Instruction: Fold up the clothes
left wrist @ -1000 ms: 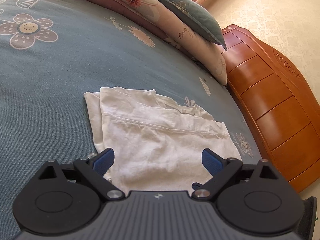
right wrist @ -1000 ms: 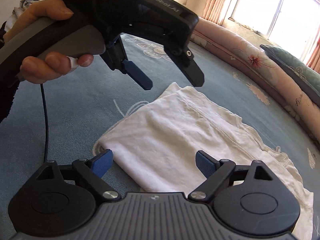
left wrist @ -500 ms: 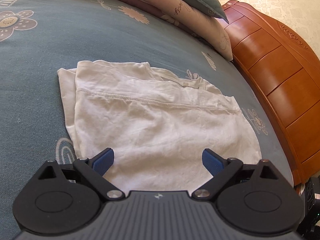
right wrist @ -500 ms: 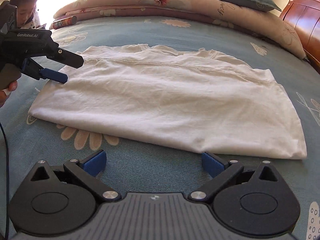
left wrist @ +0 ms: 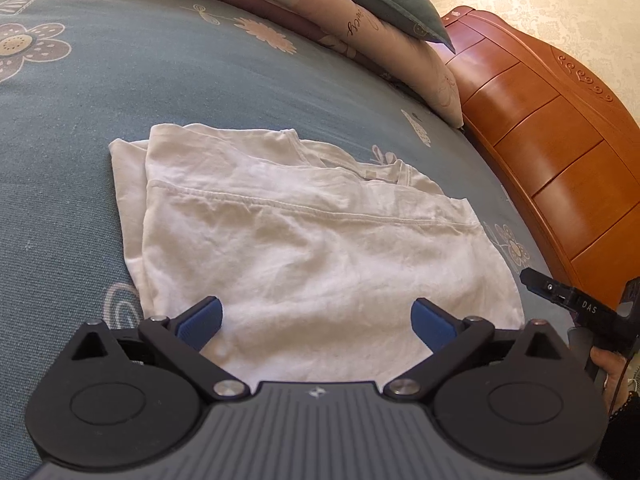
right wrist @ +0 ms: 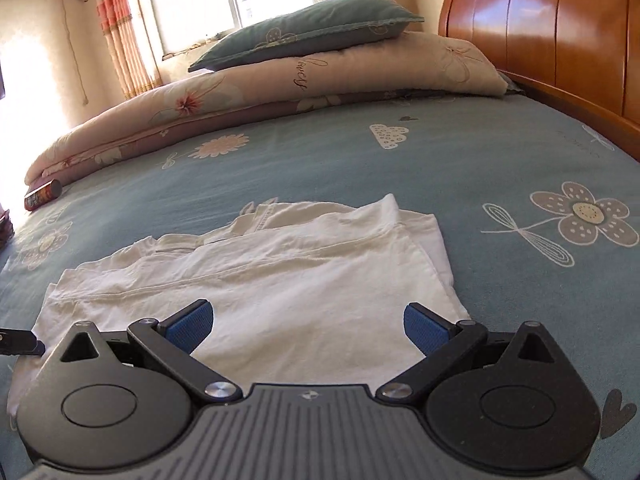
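Your white cotton garment (left wrist: pixel 312 256) lies flat on the blue flower-printed bed sheet (left wrist: pixel 168 80), already doubled into a rough rectangle with a stitched hem across it. Its long axis runs side to side in front of you. The left hand-held gripper (left wrist: pixel 318 320) hovers over one end and the right hand-held gripper (right wrist: pixel 308 326) over the other, both spread wide and empty. Neither is clearly nearer; each has its own end.
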`<action>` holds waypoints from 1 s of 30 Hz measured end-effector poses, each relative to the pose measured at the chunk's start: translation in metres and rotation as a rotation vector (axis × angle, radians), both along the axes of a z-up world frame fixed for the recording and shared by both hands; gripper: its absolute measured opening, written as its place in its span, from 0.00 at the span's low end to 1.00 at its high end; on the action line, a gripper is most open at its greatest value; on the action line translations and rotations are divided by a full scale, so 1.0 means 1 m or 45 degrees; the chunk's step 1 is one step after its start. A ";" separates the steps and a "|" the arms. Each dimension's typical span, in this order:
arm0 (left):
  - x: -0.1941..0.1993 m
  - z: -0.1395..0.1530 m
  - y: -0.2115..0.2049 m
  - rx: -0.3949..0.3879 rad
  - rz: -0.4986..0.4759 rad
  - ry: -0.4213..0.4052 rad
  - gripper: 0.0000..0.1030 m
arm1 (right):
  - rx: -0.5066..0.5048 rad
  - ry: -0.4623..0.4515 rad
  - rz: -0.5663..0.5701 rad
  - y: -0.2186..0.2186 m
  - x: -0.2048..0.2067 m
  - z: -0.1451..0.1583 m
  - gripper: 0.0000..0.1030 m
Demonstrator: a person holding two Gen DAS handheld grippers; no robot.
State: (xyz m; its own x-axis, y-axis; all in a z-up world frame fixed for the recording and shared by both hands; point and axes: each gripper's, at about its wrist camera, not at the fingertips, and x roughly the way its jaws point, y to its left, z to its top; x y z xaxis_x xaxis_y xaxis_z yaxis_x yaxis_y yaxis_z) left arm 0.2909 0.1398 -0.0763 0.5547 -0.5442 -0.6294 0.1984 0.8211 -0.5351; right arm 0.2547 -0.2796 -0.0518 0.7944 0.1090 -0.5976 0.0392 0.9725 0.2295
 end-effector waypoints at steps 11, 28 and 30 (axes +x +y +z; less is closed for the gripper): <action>-0.007 0.001 -0.002 0.040 0.052 -0.096 0.99 | 0.297 0.056 -0.130 -0.075 -0.033 -0.025 1.00; -0.072 -0.008 0.071 -0.303 0.288 0.318 0.93 | 0.911 0.214 -0.100 -0.133 -0.060 -0.056 1.00; -0.076 -0.014 0.059 -0.340 0.276 0.344 0.93 | 0.924 0.220 -0.091 -0.132 -0.059 -0.057 1.00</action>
State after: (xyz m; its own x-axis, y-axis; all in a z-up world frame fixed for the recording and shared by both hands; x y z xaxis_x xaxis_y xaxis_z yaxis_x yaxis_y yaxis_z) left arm 0.2144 0.1988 -0.0904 0.5085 -0.5970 -0.6205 -0.1396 0.6539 -0.7436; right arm 0.1956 -0.4116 -0.1087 0.7155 0.4753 -0.5121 0.1901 0.5729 0.7973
